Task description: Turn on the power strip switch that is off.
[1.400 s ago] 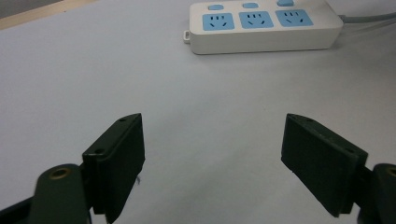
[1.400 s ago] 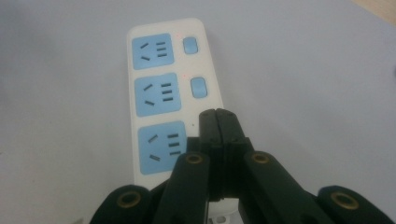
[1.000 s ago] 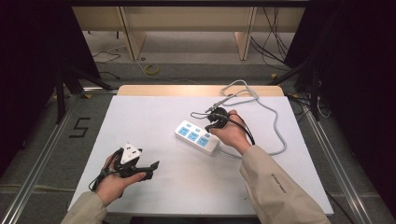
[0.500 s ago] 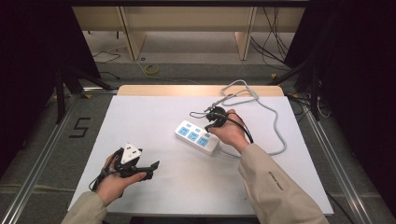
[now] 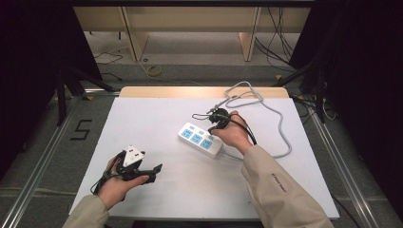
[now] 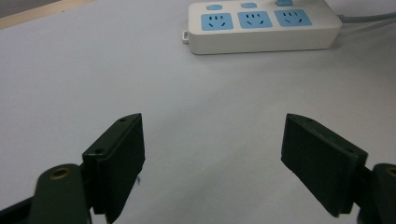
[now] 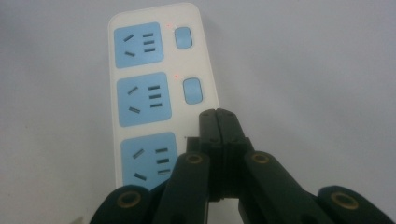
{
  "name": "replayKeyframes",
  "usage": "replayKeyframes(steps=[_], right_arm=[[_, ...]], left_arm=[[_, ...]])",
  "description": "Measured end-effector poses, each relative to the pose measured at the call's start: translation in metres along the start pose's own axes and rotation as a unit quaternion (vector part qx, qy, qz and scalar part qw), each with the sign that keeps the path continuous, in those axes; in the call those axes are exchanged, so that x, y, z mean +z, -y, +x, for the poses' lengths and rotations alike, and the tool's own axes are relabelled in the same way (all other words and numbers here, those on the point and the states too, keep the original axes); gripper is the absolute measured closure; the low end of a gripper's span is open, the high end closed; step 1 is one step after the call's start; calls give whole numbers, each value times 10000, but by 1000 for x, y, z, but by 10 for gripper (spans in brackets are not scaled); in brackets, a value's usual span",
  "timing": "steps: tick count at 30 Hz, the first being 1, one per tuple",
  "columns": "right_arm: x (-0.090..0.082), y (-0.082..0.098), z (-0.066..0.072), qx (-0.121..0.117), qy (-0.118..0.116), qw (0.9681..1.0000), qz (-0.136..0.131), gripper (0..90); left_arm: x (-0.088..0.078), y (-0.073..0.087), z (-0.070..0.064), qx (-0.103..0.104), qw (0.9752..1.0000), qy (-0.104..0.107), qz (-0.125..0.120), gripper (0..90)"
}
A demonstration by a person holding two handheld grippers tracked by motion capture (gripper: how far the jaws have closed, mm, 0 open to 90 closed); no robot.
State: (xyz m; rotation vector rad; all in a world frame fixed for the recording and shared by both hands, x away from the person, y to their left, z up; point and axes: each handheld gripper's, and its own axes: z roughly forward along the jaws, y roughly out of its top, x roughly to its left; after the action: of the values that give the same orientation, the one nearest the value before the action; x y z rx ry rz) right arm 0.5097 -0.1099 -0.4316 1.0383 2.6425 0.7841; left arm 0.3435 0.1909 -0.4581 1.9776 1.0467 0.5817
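Power strip (image 5: 201, 139) lies under right gripper (image 7: 217, 122), jaws together; left gripper (image 6: 212, 163) jaws apart.

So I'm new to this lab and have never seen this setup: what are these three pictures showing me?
A person sits at a white table holding a black hand-held gripper in each hand. One picture looks down from above; the other two come from cameras riding on the grippers. On the table lies a white power strip with three blue sockets and a grey cable. The left gripper has its fingers wide open, holding nothing. The right gripper is shut, its tip over the third switch of the strip.
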Motion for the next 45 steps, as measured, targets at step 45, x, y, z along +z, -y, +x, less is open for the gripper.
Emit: replayKeyframes(steps=[45], right_arm=[[10, -6, 4, -79, -43, 9993, 366, 900]], left_arm=[[1, 0, 0, -13, 10000, 49, 16, 213]])
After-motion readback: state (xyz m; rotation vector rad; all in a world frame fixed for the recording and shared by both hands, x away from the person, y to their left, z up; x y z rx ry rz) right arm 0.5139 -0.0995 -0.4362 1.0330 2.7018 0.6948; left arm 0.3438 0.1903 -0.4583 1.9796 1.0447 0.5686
